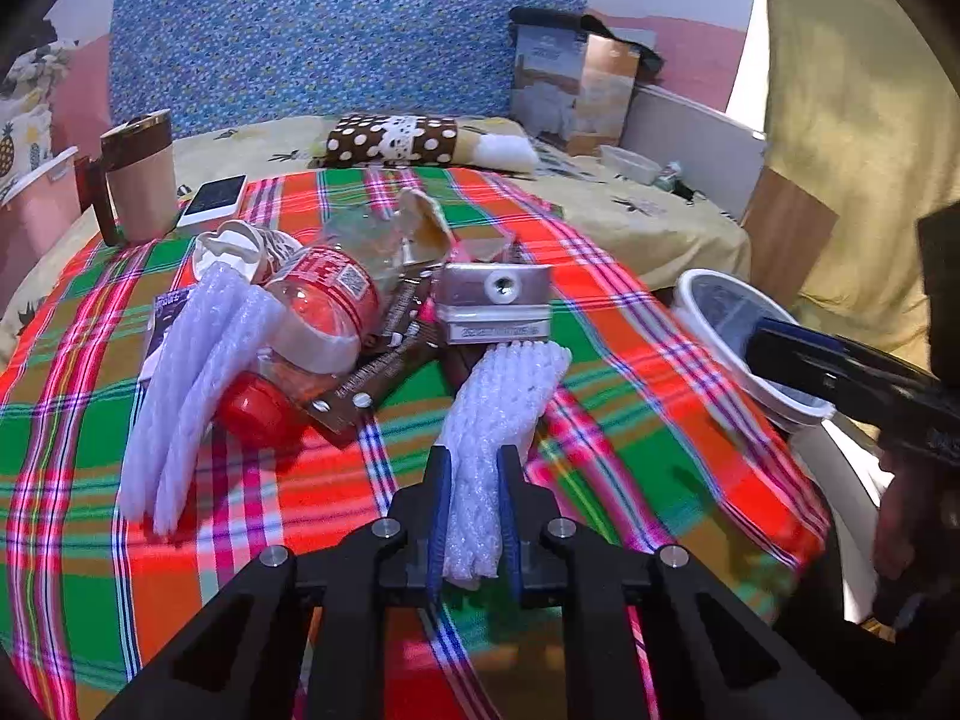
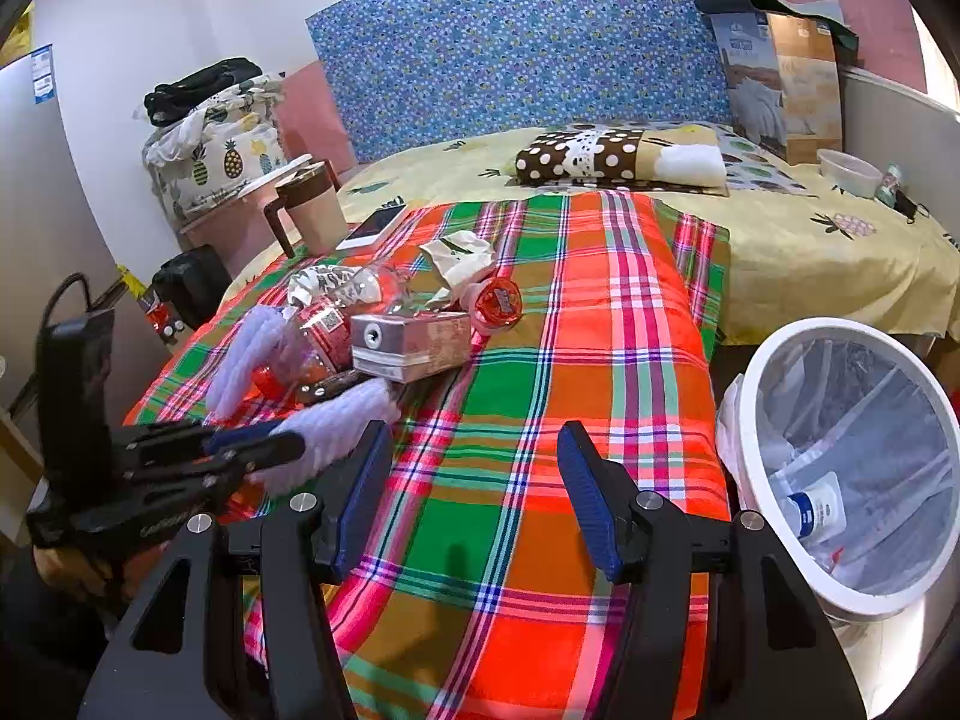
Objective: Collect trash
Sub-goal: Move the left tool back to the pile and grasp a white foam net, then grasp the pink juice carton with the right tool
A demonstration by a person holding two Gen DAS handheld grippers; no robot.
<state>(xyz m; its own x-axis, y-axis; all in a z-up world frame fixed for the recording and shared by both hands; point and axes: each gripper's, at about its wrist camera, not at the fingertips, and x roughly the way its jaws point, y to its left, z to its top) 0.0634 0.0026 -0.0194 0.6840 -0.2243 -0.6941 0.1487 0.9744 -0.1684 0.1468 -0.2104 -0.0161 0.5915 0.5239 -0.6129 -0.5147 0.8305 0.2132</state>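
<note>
Left gripper (image 1: 473, 516) clenched on near end of white foam net sleeve (image 1: 504, 414); sleeve lies on plaid blanket (image 1: 630, 360), far end touching grey box (image 1: 493, 301). Step in hand: pickup of one trash piece. Next, likely: lift clear, carry right to white bin (image 2: 852, 468) beside bed, release over liner. Sleeve soft, ribbed, squashed between pads. Right gripper (image 2: 474, 498) released, empty, above blanket near bin. More trash heaped beyond: second foam sleeve (image 1: 192, 384), red-capped bottle (image 1: 312, 330).

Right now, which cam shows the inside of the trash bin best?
Right wrist. The trash bin opens toward the lens there, showing its clear liner and a white tube at the bottom. Left wrist catches only part of its rim, with the right gripper across the opening.
</note>
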